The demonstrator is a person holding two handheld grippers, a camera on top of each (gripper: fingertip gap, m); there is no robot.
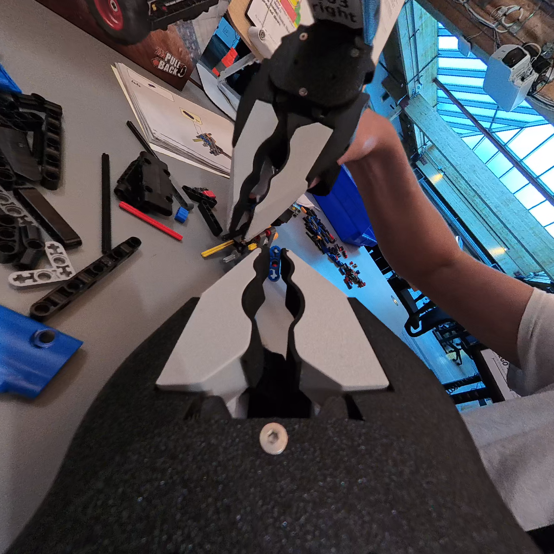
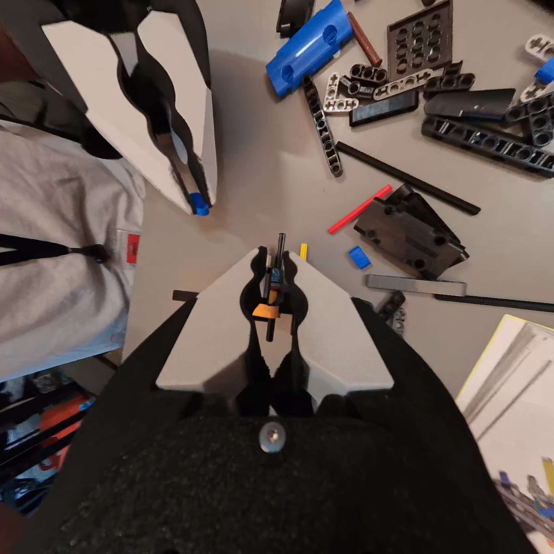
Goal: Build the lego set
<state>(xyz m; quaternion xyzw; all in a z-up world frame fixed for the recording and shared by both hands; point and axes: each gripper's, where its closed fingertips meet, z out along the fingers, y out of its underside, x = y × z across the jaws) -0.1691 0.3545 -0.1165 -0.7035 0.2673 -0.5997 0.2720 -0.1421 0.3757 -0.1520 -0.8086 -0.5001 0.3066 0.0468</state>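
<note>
My left gripper is shut on a small blue liftarm piece, which sticks out between its tips. In the right wrist view the left gripper comes in from the upper left with the blue piece at its tip. My right gripper is shut on a small partly built assembly with a black axle, an orange part and blue parts. In the left wrist view the right gripper reaches down from above and holds the assembly, with its yellow axle, just beyond my left tips. The two held parts are close but apart.
On the grey table lie a red axle, a black block, a small blue brick, long black axles, black beams and a blue panel. An open instruction booklet, a blue bin and small parts lie farther off. A person's arm crosses the right. About 5 centimetres separates my left fingertips from my right.
</note>
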